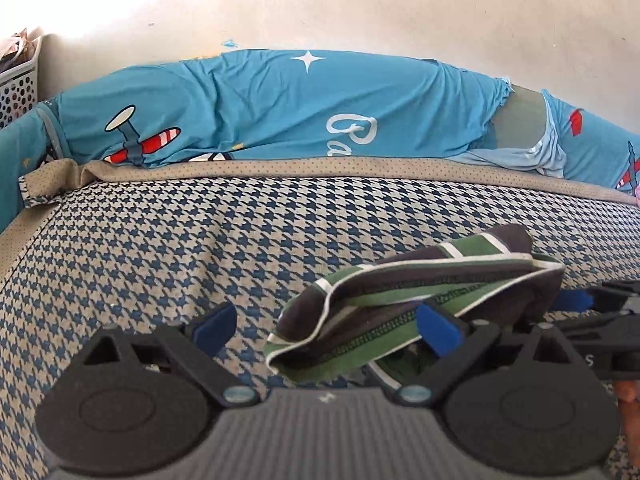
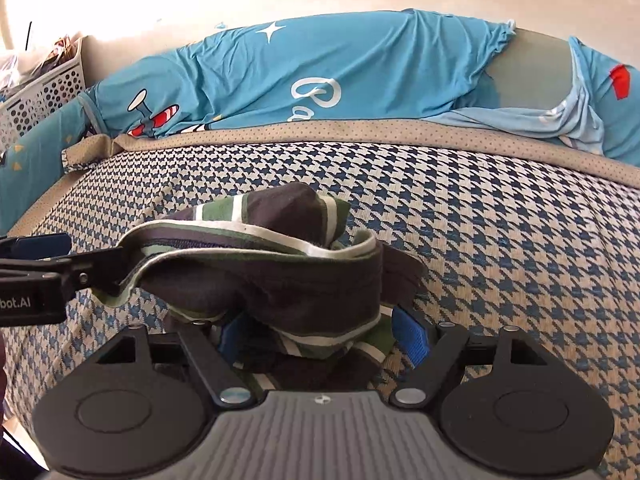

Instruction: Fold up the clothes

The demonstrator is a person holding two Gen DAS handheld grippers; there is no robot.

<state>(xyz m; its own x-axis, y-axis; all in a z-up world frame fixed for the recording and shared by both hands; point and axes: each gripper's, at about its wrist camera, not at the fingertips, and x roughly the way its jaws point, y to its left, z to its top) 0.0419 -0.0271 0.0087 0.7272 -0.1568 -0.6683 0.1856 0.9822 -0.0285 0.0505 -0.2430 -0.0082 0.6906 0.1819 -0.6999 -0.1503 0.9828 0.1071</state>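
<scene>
A dark grey, green and white striped garment (image 1: 420,280) lies bunched on the houndstooth bed cover (image 1: 160,248). My left gripper (image 1: 325,331) is open, its fingers wide apart. Its right pad (image 1: 436,332) is tucked into the garment's folds, and its left pad (image 1: 214,330) is over bare cover. My right gripper (image 2: 320,338) is also open, with the striped garment (image 2: 280,272) heaped between and over its fingers. The left gripper (image 2: 80,254) comes in from the left edge, one finger touching the garment's hem. The right gripper (image 1: 588,304) shows at the far right of the left wrist view.
A blue airplane-print quilt (image 1: 280,104) is piled along the wall behind the bed cover. A white perforated basket (image 2: 44,96) stands at the back left. A tan dotted border (image 1: 320,168) edges the cover. Houndstooth cover stretches to the left and right of the garment.
</scene>
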